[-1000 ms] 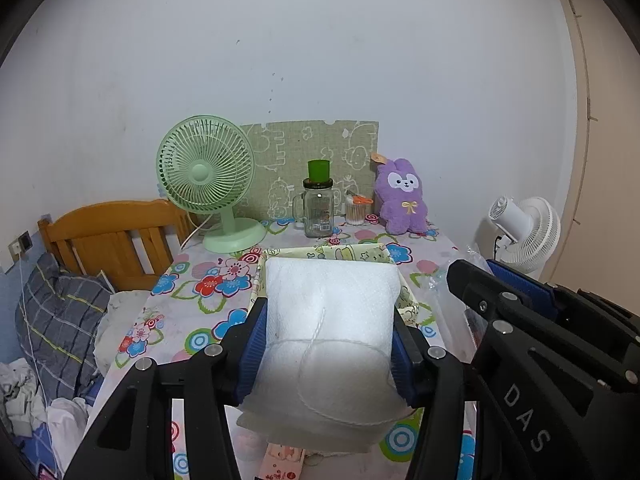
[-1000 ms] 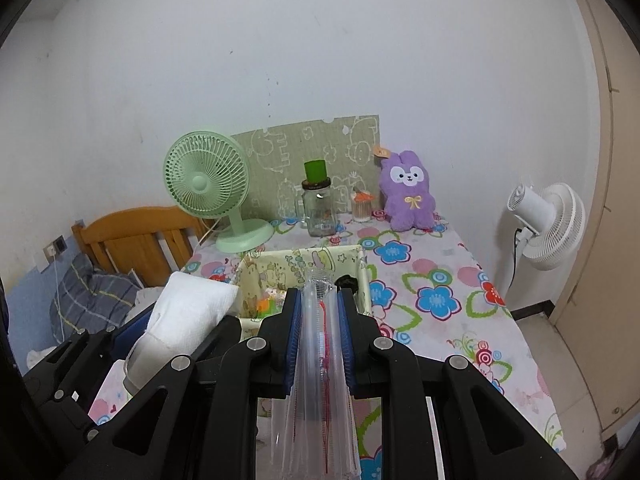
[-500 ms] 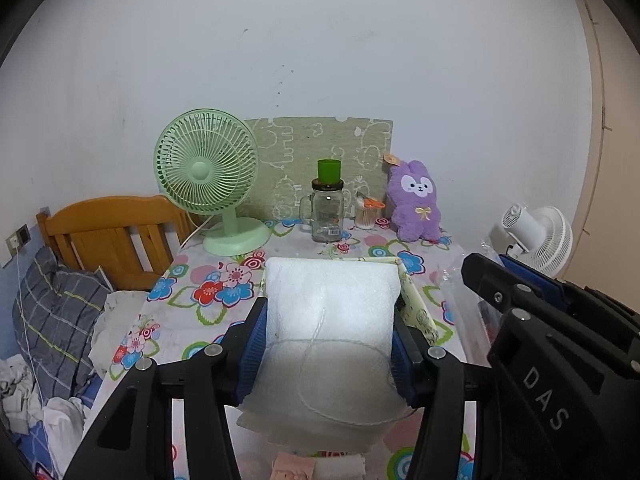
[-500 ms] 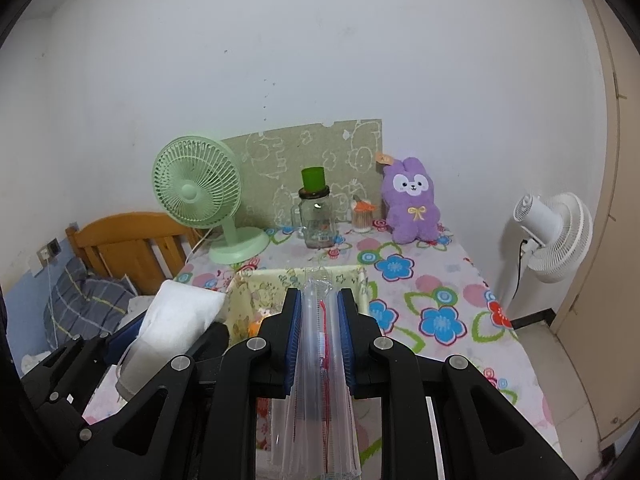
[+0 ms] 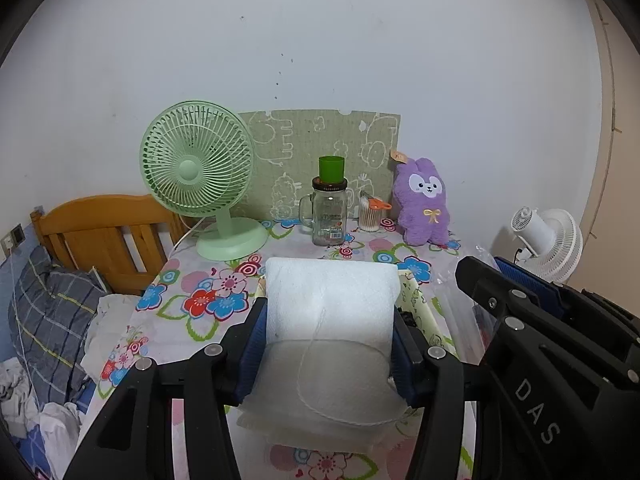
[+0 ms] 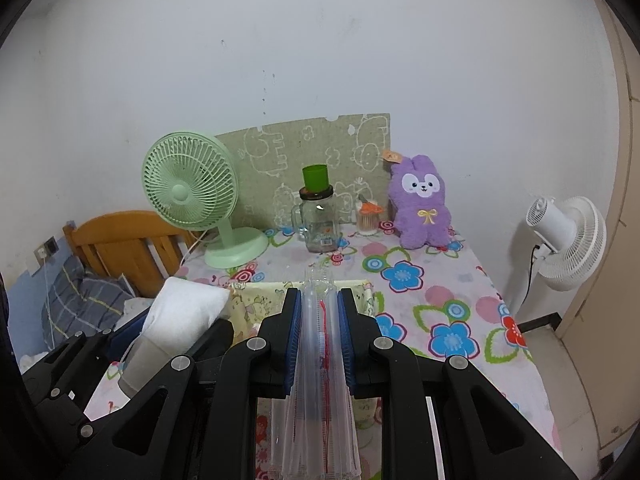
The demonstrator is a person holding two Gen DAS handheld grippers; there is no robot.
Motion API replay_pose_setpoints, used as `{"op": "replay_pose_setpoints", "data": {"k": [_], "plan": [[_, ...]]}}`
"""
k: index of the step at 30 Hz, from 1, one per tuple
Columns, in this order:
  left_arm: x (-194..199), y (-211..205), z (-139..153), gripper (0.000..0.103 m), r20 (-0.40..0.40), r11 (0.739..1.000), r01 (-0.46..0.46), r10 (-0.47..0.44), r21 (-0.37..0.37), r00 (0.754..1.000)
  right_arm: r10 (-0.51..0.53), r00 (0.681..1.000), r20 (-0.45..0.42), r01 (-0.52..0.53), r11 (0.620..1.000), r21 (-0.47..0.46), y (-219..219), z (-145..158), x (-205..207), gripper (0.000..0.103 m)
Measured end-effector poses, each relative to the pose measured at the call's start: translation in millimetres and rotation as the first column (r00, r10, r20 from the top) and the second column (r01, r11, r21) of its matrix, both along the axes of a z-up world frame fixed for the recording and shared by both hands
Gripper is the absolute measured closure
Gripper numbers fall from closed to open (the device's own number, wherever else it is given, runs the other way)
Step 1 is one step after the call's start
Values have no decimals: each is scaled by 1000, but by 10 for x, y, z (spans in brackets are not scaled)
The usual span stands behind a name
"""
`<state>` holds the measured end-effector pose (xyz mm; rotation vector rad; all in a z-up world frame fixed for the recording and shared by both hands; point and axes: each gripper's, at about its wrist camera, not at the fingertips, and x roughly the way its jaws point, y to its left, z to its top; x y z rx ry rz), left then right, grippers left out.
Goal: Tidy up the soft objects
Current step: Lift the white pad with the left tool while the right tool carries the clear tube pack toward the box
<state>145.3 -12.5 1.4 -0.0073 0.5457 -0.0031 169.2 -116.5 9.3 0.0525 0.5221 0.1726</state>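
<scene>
stage: mid-task, carrying | left gripper: clamping the white foam pad above the table's near edge | right gripper: pinching shut on a clear plastic bag | fabric box: sitting mid-table, already holding something, contents unclear | left to do: both items are awaiting placing

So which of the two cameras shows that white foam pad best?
The left wrist view: the white foam pad fills the middle, clamped flat-on in the left gripper. The right wrist view catches it only obliquely at the left.
</scene>
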Motion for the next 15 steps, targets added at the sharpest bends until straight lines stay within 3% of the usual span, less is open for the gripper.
{"op": "replay_pose_setpoints", "data": {"k": [15], "plan": [[603, -2, -181, 47, -57, 1000, -18, 18, -7, 998, 11, 999, -36, -10, 1000, 7, 49, -156, 610, 82]]}}
